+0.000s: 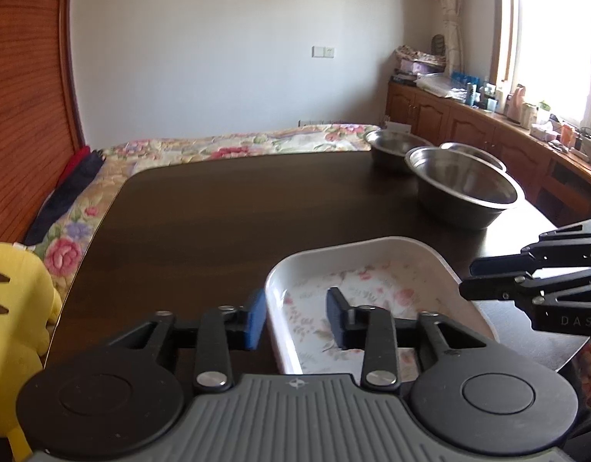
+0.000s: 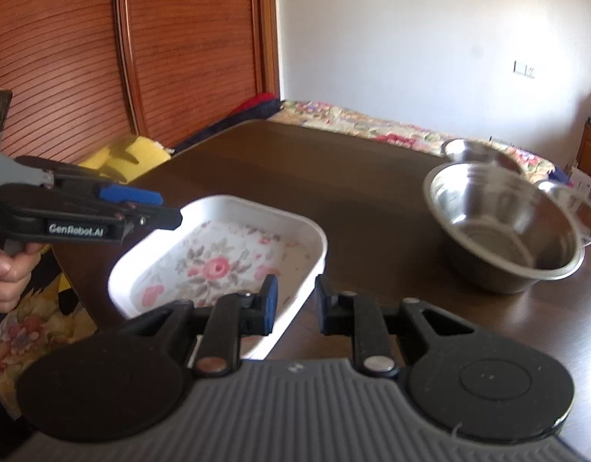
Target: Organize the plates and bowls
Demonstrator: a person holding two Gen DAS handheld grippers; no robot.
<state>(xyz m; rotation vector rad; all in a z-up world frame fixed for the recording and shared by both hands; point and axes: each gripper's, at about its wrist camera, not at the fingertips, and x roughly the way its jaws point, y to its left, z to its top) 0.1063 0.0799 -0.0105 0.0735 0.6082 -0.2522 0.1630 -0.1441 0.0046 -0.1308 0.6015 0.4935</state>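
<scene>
Left gripper (image 1: 295,317) sits at the near-left edge of the white floral tray (image 1: 372,288); jaws straddle the tray's left wall, one blue pad (image 1: 256,317) outside it, the other inside over the floral bottom; clear gaps on both sides of the wall, so jaws part-open, not clamped. Right gripper (image 2: 293,306) does the same on the tray's right wall (image 2: 311,269): left pad inside the tray, right finger outside over the table; jaws narrower but with a visible gap, whether the pads touch the rim I cannot tell. Tray rests flat on the dark wooden table (image 1: 218,211), near the front edge, between the two grippers.

Three stainless steel bowls stand at the far-right of the table, well apart from the tray: the large bowl (image 1: 464,188) nearest; a second bowl (image 1: 395,148) behind it to the left; a third bowl (image 1: 474,152) mostly hidden behind the large one, only its rim shows. All upright; contact between them unclear.

In the right wrist view a person's hand (image 2: 5,269) grips the left gripper's handle at the left frame edge. Yellow plush toy (image 1: 14,319) sits off the table's left side; floral bedspread (image 1: 234,140) beyond the table's far edge; wooden cabinet (image 1: 468,123) with clutter under the window on the right.
</scene>
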